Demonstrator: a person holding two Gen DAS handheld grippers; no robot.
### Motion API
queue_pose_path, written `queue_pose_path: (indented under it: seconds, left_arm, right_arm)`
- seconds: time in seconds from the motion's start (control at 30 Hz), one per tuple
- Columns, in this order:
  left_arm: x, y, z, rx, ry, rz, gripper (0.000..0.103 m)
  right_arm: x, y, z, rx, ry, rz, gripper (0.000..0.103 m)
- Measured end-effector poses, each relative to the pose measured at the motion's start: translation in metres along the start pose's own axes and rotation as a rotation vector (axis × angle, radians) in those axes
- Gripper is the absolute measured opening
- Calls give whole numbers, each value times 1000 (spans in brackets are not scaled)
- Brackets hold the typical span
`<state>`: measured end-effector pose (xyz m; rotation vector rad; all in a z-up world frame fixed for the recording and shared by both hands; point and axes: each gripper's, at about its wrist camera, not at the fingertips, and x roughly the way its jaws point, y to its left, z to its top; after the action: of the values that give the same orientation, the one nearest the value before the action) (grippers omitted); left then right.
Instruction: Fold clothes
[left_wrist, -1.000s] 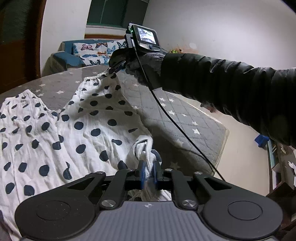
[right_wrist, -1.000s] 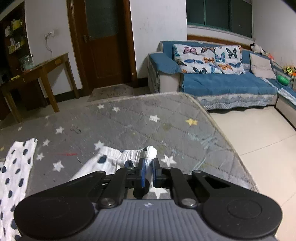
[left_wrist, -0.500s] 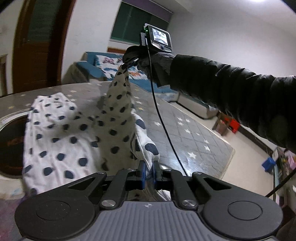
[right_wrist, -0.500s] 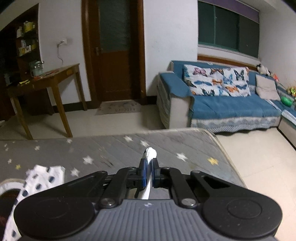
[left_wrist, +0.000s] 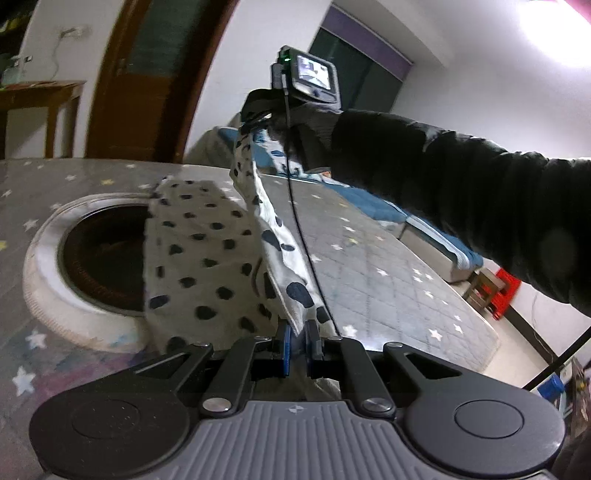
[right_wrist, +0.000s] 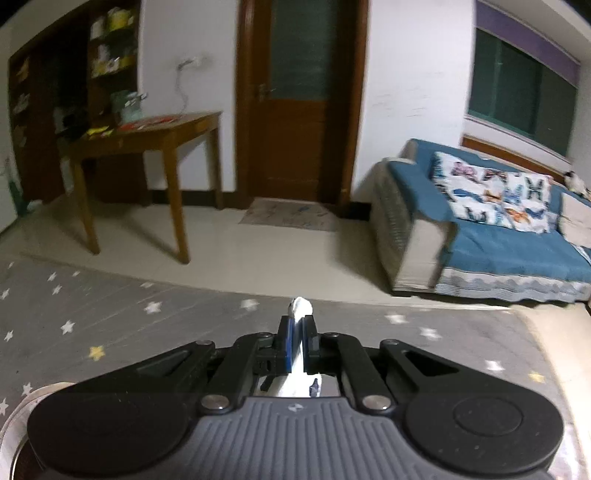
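A white garment with dark polka dots (left_wrist: 207, 254) hangs lifted above the grey star-patterned mattress (left_wrist: 388, 266). My left gripper (left_wrist: 298, 332) is shut on one edge of it. My right gripper (left_wrist: 255, 123), held by a black-sleeved arm, is shut on the far end of the same edge, higher up. The edge stretches taut between the two. In the right wrist view my right gripper (right_wrist: 298, 332) pinches a white tip of the garment (right_wrist: 301, 306) between its fingers; the rest of the cloth hangs hidden below.
A round dark hole with a white rim (left_wrist: 92, 254) sits in the mattress at the left, partly under the cloth. A blue sofa (right_wrist: 498, 229), a wooden table (right_wrist: 147, 147) and a brown door (right_wrist: 299, 99) stand beyond the mattress (right_wrist: 110, 317). A black cable (left_wrist: 299, 229) runs from the right gripper.
Both grippers have risen, lifting the garment off the mattress. The cloth now hangs from the taut edge instead of lying spread flat. The hole in the mattress has become uncovered.
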<state>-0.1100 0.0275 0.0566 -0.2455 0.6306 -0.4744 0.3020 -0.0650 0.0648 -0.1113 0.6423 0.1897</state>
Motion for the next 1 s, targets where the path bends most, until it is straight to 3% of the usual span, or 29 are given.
queue_pose_path:
  seconds: [0.23, 0.47, 0.6, 0.8, 0.87, 1.0]
  left_arm:
    - [-1, 15, -6, -67, 26, 51, 8]
    - [-1, 21, -11, -93, 47, 86, 8]
    - [-1, 24, -14, -107, 58, 106, 9]
    - [1, 28, -17, -131, 76, 140, 12]
    - [-2, 28, -17, -128, 72, 158, 13]
    - [-9, 26, -16, -106, 59, 197, 14]
  right_arm:
    - [48, 78, -11, -58, 58, 83, 4]
    - [70, 96, -31, -31, 98, 170, 8]
    - [54, 85, -28, -30, 96, 206, 12]
    - [4, 74, -37, -149, 128, 276, 14]
    - [-16, 74, -48, -206, 140, 302, 25]
    - [-57, 69, -77, -288, 156, 350, 29]
